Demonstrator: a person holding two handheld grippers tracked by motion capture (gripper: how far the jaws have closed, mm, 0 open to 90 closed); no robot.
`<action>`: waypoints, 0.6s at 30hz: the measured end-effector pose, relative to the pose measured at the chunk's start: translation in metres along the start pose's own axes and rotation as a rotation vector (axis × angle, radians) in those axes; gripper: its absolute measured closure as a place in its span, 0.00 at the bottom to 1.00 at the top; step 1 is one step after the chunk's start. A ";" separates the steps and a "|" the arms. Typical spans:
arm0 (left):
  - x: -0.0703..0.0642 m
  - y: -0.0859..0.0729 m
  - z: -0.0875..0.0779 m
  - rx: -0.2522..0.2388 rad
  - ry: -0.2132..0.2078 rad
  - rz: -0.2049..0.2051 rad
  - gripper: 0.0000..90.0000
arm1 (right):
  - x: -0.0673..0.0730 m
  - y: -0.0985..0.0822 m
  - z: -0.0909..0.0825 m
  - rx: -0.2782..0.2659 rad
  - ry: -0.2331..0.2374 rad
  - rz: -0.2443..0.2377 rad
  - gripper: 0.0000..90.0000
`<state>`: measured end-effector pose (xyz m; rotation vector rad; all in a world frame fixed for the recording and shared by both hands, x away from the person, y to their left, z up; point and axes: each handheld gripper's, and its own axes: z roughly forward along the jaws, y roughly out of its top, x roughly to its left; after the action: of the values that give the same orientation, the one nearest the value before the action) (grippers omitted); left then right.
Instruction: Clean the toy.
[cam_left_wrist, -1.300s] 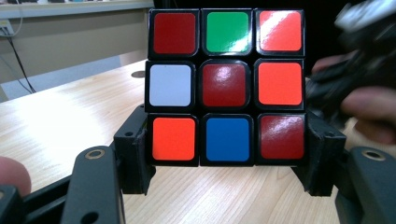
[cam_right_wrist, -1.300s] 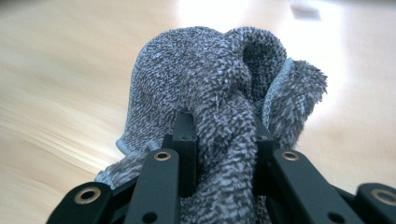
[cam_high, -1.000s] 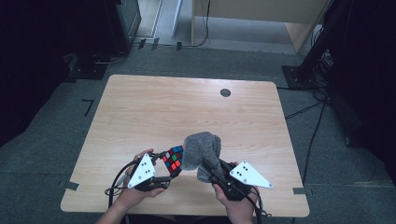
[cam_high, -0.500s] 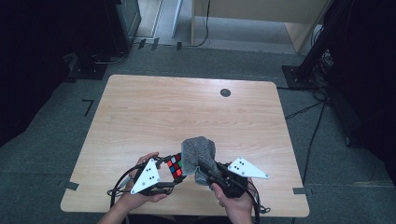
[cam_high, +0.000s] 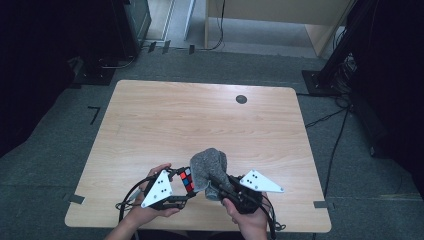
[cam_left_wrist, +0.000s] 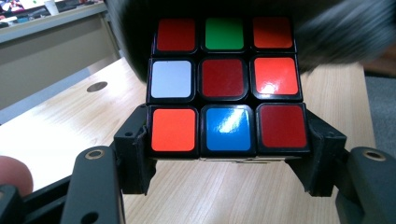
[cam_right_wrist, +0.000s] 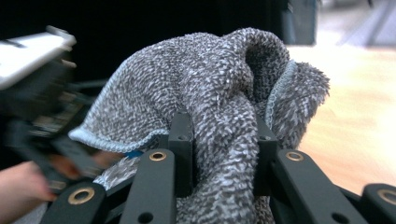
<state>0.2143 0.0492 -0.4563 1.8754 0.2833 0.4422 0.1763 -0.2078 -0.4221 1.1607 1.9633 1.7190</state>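
High view showed my left gripper (cam_high: 184, 186) pinching puzzle cube (cam_high: 187, 180) at table's (cam_high: 200, 115) near edge, about 6 o'clock. My right gripper (cam_high: 216, 181) clamped grey cloth (cam_high: 209, 165), bunched, touching cube from 3 o'clock. Left gripper view: jaws squeezed cube's (cam_left_wrist: 224, 86) bottom row, cloth (cam_left_wrist: 336, 37) draped over top at 12. Right gripper view: cloth (cam_right_wrist: 219, 93) wadded between jaws, left gripper off at 9 o'clock. Cable hole (cam_high: 241, 99) far off at 1 o'clock. I judged next wipe ran leftward across cube; nothing blocked it.

1 cube (cam_high: 186, 180), 1 cloth (cam_high: 210, 165)
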 end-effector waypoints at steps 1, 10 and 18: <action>0.000 0.001 -0.001 -0.007 0.001 -0.001 0.38 | 0.004 0.001 0.000 0.000 -0.011 -0.018 0.78; 0.004 0.003 -0.005 -0.032 0.000 -0.026 0.38 | -0.011 -0.004 0.001 0.035 -0.033 0.060 0.78; 0.005 0.003 -0.006 -0.032 0.011 -0.026 0.38 | -0.003 -0.003 0.003 0.034 -0.039 0.020 0.78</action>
<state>0.2159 0.0557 -0.4511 1.8369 0.3054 0.4371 0.1792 -0.2075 -0.4266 1.2209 1.9716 1.6656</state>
